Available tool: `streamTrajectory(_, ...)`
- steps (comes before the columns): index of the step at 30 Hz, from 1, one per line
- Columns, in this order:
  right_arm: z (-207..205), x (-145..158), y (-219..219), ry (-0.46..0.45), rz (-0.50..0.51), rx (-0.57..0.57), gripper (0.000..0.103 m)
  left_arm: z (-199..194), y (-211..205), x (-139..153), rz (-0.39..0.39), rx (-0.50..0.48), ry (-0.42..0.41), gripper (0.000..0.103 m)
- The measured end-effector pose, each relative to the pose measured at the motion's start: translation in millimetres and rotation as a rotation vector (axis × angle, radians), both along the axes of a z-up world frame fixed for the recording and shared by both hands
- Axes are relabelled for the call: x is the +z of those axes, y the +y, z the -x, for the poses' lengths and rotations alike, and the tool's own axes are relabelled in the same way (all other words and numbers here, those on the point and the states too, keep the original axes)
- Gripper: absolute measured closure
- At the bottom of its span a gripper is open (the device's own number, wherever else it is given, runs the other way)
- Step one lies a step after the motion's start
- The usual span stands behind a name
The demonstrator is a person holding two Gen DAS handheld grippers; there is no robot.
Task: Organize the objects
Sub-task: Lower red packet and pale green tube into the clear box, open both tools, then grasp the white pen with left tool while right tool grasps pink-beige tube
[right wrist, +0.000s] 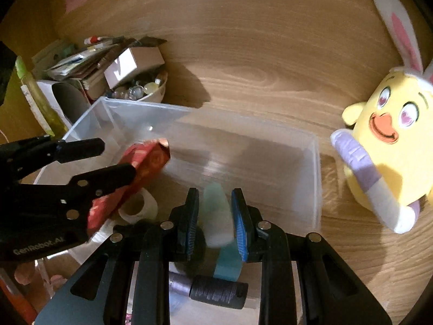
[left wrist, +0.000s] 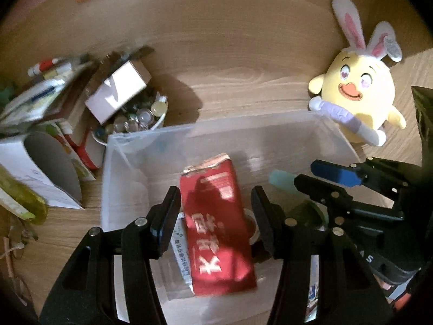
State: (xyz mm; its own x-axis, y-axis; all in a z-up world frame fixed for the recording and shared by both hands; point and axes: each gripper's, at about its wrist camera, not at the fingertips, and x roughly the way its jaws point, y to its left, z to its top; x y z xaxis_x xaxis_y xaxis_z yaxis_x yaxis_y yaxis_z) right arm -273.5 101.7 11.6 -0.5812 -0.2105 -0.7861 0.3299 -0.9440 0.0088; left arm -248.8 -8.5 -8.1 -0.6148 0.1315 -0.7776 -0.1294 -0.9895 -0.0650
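A clear plastic bin (left wrist: 335, 132) (right wrist: 316, 178) stands on the wooden table, and both grippers hang over it. My left gripper (left wrist: 216, 192) (right wrist: 119, 155) is shut on a red box with white lettering (left wrist: 216, 230) (right wrist: 151, 159), held lengthwise and tilted over the bin's left half. My right gripper (right wrist: 215, 193) (left wrist: 305, 173) is shut on a pale green stick with a teal end (right wrist: 217, 216) (left wrist: 281, 182), gripped between its blue pads. A tape roll (right wrist: 138, 205) and a dark cylinder (right wrist: 216, 291) lie in the bin below.
A yellow plush chick with rabbit ears (left wrist: 360, 94) (right wrist: 392, 149) stands right of the bin. Left of it are a bowl of glass marbles (left wrist: 140, 119) (right wrist: 140, 92), a small cardboard box (left wrist: 119, 92), a white carton (left wrist: 40, 173) and stacked packets. Bare wood lies beyond the bin.
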Motion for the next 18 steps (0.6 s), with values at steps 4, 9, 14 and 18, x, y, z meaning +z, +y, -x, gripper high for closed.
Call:
streamTrajectory(4,-11.3,11.7,1.3,0.030,0.007,0.008,0.074,-17.5,-2.8,16.0,0.008,-0.004,0.052,0.048)
streamTrajectory(9,-40.3,29.4,5.0,0.086,0.023,0.036,0.065,-47.8,-12.5,33.1,0.009,-0.001,0.107,0.036)
streamTrajectory(14,-74.3,45.0,12.4,0.136,0.066,0.064,0.053,-83.9,-25.0,38.6,0.016,0.012,0.135,0.031)
streamTrajectory(18,-99.4,47.9,18.8,0.153,0.102,0.076,0.045,-109.6,-35.3,32.8,0.018,0.017,0.130,0.026)
